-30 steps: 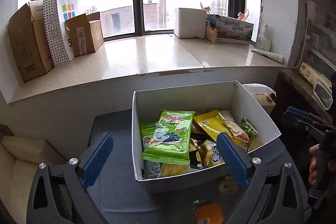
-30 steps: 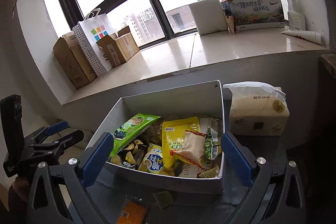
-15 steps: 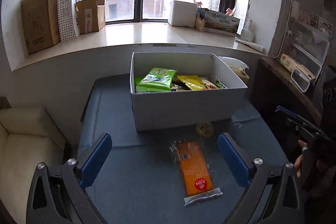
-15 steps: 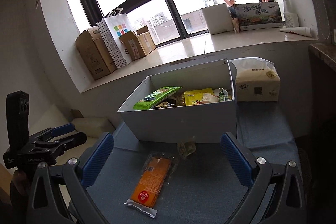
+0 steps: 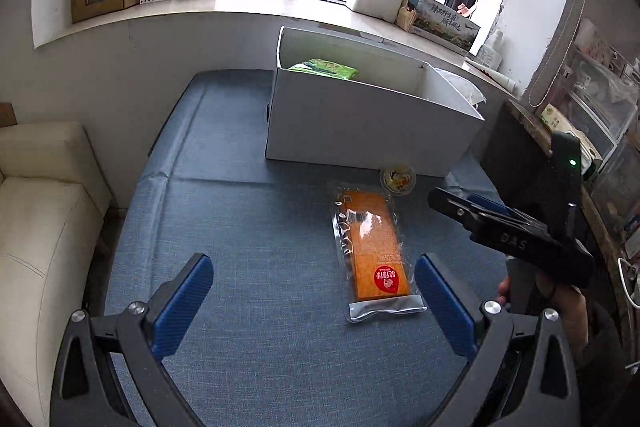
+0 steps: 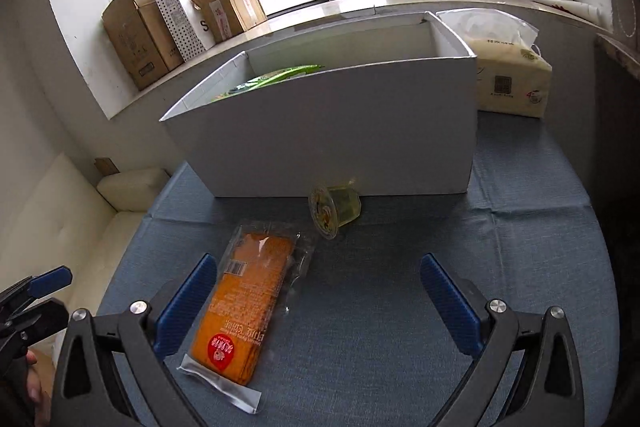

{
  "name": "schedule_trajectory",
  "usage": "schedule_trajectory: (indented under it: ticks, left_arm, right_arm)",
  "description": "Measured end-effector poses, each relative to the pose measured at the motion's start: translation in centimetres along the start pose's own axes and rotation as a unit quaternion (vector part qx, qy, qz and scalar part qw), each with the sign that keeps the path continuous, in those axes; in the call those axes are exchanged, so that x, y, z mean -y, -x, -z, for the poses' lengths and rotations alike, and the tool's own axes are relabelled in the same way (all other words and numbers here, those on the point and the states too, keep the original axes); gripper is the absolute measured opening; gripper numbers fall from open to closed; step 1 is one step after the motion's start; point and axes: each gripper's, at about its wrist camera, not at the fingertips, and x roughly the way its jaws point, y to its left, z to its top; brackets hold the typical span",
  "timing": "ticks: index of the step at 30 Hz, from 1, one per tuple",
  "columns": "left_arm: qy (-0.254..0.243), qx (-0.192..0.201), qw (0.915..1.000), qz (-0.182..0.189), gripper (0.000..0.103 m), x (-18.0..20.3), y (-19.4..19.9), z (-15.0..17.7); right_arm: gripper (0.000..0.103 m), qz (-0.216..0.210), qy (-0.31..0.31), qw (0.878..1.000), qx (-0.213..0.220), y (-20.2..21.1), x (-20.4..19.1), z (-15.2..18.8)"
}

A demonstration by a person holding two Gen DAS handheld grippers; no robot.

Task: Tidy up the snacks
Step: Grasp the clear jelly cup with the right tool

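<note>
Blue cloth desk (image 5: pixel 248 227) fills most of left wrist view now; 1 s ago this cam looked straight down into white box (image 5: pixel 368 123), so left claw (image 5: pixel 314 297) has pulled back and low toward the near edge. Means box drop looks done, next pick is one of the loose snacks. Orange cracker pack (image 5: pixel 374 251) lies flat lower right of centre, jelly cup (image 5: pixel 398 178) just past it, right at box front wall. Green bag (image 5: pixel 324 68) pokes above box rim, upper centre. Left claw wide open, holds nothing, touches nothing; cracker pack sits closer to its right finger. Right claw seen side-on at right edge of frame, aimed at the pack/cup area.

Right wrist view: same retreat vs 1 s ago, box now upper centre, seen from its front wall. Right claw (image 6: pixel 316 301) wide open, empty. Cracker pack (image 6: pixel 248 303) lower left, just inside the left finger (image 6: pixel 188 301), can't tell if touching. Jelly cup (image 6: pixel 334 209) on its side, centre frame, close to the box wall. Tissue pack (image 6: pixel 510 75) upper right beside box. Two snacks left out, by my read.
</note>
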Motion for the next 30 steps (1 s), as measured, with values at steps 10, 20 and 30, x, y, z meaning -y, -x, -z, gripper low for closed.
schedule_trajectory:
  ticks: [10,20,30]
  left_arm:
    - [0.013,-0.015,0.9998,-0.007,0.103,-0.7,-1.2,0.6]
    - [0.014,-0.029,0.9991,-0.026,0.103,-1.1,-1.9,0.9]
    - [-0.005,-0.044,0.9987,-0.025,0.103,0.4,-4.1,-0.1]
  right_arm:
    - [0.103,0.033,0.025,0.999,-0.034,-5.7,0.3,-3.1]
    - [0.035,0.077,0.054,0.994,-0.059,-8.3,0.3,-2.8]
    - [0.033,0.031,0.058,0.998,-0.016,-2.5,0.6,-1.5]
